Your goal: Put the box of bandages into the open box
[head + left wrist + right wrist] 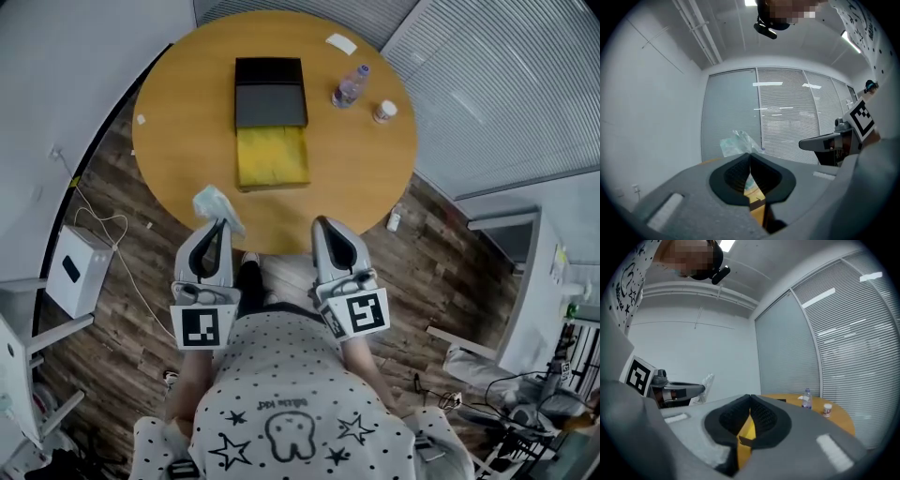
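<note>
The open box (272, 157) lies in the middle of the round wooden table (178, 122), its yellow inside facing up and its black lid (270, 92) folded away behind it. My left gripper (221, 223) hovers at the table's near edge, shut on the box of bandages (216, 203), a pale green pack in crinkly clear wrap. In the left gripper view the pack (738, 143) sticks up past the closed tips of the left gripper (750, 154). My right gripper (321, 223) hangs beside it, jaws shut and empty; in its own view the right gripper (750, 397) has its tips meeting.
A small water bottle (349, 87) and a white jar (384, 112) stand at the table's far right, with a white card (341, 43) behind them. On the wood floor are a white unit (75, 270) with cables at the left and a small bottle (395, 220) at the right.
</note>
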The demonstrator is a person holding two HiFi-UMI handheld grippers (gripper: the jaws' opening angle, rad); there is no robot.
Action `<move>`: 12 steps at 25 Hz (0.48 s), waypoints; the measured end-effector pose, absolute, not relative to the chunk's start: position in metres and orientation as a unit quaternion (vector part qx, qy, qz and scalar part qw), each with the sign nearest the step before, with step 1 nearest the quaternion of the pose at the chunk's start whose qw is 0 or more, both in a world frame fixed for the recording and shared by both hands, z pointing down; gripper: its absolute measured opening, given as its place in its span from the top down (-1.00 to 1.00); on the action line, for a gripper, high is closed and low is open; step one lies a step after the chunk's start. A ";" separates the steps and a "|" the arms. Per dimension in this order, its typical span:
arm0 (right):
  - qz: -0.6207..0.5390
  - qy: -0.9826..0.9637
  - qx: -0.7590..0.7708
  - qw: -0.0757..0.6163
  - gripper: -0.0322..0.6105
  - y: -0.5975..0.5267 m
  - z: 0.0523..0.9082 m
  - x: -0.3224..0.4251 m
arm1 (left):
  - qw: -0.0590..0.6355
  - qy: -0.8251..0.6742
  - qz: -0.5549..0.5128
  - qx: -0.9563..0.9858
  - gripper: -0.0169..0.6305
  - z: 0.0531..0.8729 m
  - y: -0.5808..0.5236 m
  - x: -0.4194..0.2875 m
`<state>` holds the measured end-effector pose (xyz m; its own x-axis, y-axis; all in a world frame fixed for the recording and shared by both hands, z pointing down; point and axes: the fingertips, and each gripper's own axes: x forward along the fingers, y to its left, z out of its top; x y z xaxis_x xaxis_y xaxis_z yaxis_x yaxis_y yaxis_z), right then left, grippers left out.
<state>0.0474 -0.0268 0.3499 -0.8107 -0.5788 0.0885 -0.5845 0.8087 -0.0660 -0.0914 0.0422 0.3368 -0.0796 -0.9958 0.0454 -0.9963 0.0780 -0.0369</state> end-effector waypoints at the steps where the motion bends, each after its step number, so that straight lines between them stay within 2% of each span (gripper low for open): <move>1: 0.046 -0.950 0.308 0.033 0.89 -0.033 0.351 0.042 | 0.006 -0.732 0.029 0.680 0.91 0.338 0.036 -0.097; 12: 0.052 -0.939 0.337 0.042 0.89 -0.071 0.361 -0.001 | 0.019 -0.709 0.029 0.705 0.91 0.351 -0.011 -0.143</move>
